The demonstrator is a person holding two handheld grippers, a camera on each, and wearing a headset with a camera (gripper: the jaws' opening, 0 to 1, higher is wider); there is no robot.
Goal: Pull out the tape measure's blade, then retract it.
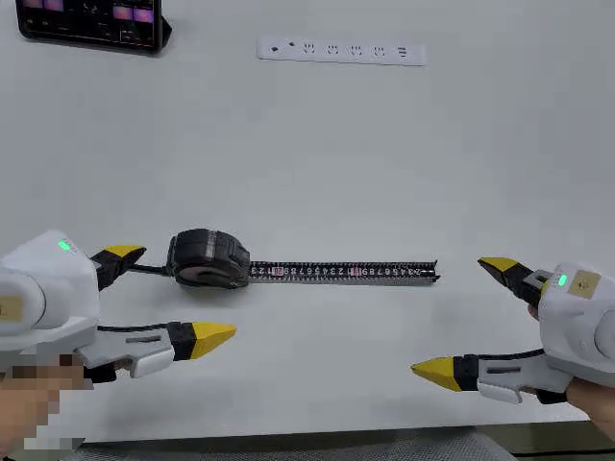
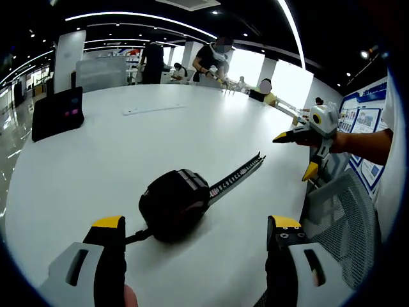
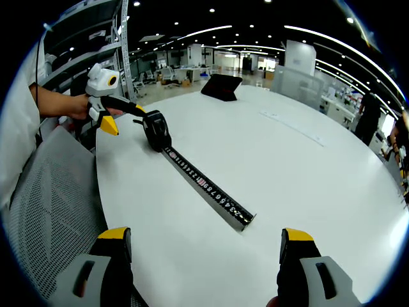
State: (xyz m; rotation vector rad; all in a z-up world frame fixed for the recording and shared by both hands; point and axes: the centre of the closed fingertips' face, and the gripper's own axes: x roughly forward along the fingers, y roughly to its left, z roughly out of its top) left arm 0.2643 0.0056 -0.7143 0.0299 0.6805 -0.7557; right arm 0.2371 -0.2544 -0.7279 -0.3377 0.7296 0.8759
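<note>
Tablet [image 1: 91, 24] cut by top edge; blade [image 1: 346, 272] numerals too small to read.

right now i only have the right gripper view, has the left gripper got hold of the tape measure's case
observer: no. In the head view the left gripper is open, and the case lies in front of its jaws, gripped by neither.
operator: anything trailing behind the case
observer: yes. The left gripper view shows a black strap running from the case's back toward one jaw of the left gripper.
</note>
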